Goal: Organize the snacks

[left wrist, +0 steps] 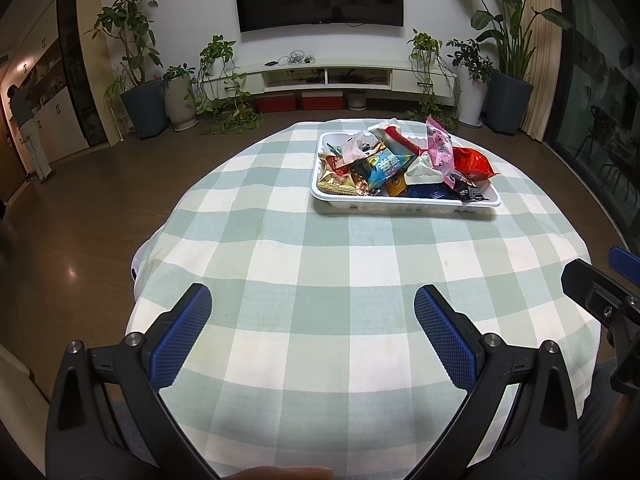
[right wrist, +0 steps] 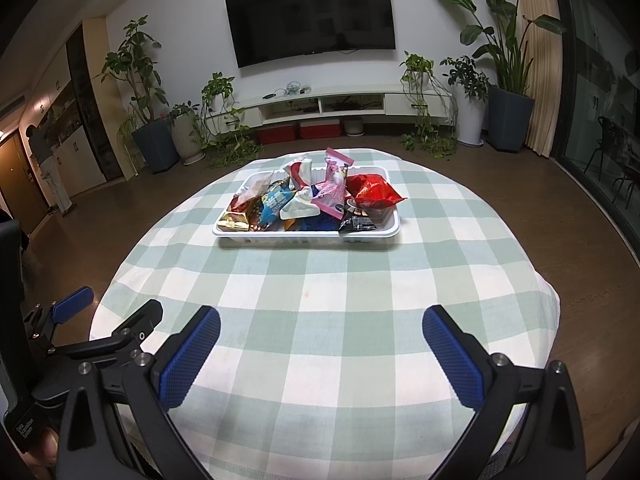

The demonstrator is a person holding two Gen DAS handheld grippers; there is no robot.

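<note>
Currently: both grippers empty, snacks piled in tray

Left gripper (left wrist: 312,304) has its jaws spread wide with nothing between them, and hovers over the near part of the tablecloth (left wrist: 304,248). Right gripper (right wrist: 320,326) is the same: wide apart, empty, over the near edge. They sit side by side; each shows at the edge of the other's view.

Tray (right wrist: 306,234) is white and rectangular, with its long axis running left-right across the table on the far half. It is well apart from both grippers. In the left view it sits right of centre; in the right view it is about centred.

Snacks are heaped inside the tray, overlapping, with mixed orientations:
- gold packet (right wrist: 236,222) at the near-left corner, lying flat
- blue packet (right wrist: 274,202) just right of it, tilted, long axis running near-left to far-right
- pink packet (right wrist: 334,186) mid-tray, standing up, top edge pointing up and far
- red packet (right wrist: 374,192) at the right end, puffed, sitting on top of the pile
- black packet (right wrist: 358,222) at the near-right, overhanging the near rim
</note>
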